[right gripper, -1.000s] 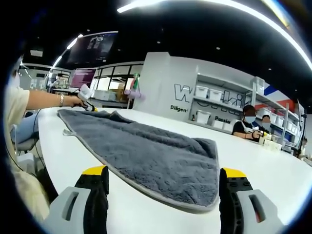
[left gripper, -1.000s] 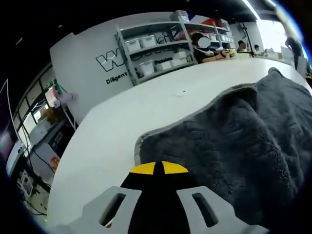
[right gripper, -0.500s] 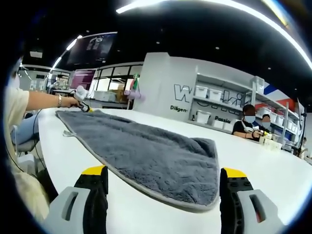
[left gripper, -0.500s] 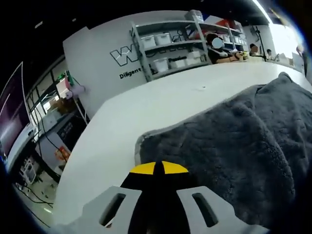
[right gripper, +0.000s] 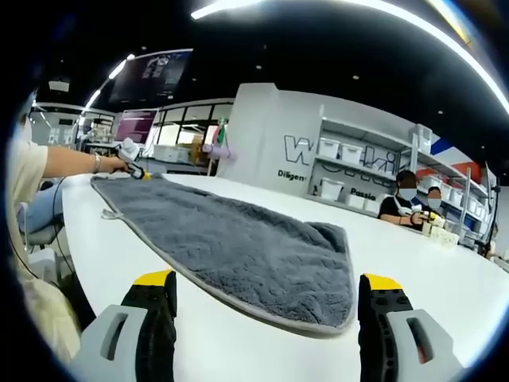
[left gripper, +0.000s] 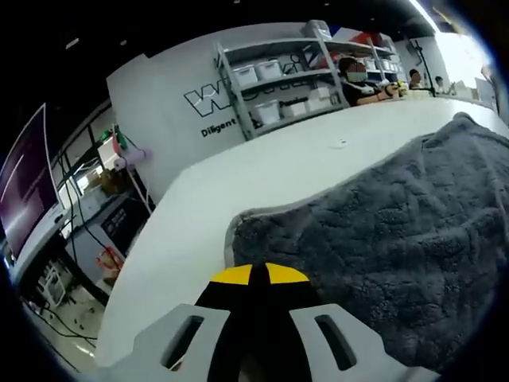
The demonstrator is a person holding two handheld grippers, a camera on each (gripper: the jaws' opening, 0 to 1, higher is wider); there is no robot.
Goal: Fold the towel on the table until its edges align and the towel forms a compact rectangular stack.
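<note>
1. Across the white table [right gripper: 445, 278], from 9 to 5 o'clock in the right gripper view, the grey towel [right gripper: 238, 247] lies spread out long and flat, unfolded. Compared with a second ago its far end looks pulled straighter and the surface smoother; my read is that the cloth is being tensioned flat before the first fold, so the task is at an early stage.
2. At 6 o'clock of the left gripper view, the left gripper [left gripper: 250, 274] is clenched, its yellow tips meeting on the towel [left gripper: 382, 239] corner; the cloth runs off toward 3 o'clock. The wrinkles seen here a second ago have eased. The same gripper [right gripper: 137, 170] shows at 9 o'clock in the right gripper view, held at the towel's far end.
3. At 6 o'clock, the right gripper [right gripper: 270, 290] stands released, jaws wide apart, empty, hovering just short of the towel's near grey-trimmed edge, which lies between them.
4. Background: shelving [right gripper: 358, 171] at 2 o'clock, seated people beyond.
</note>
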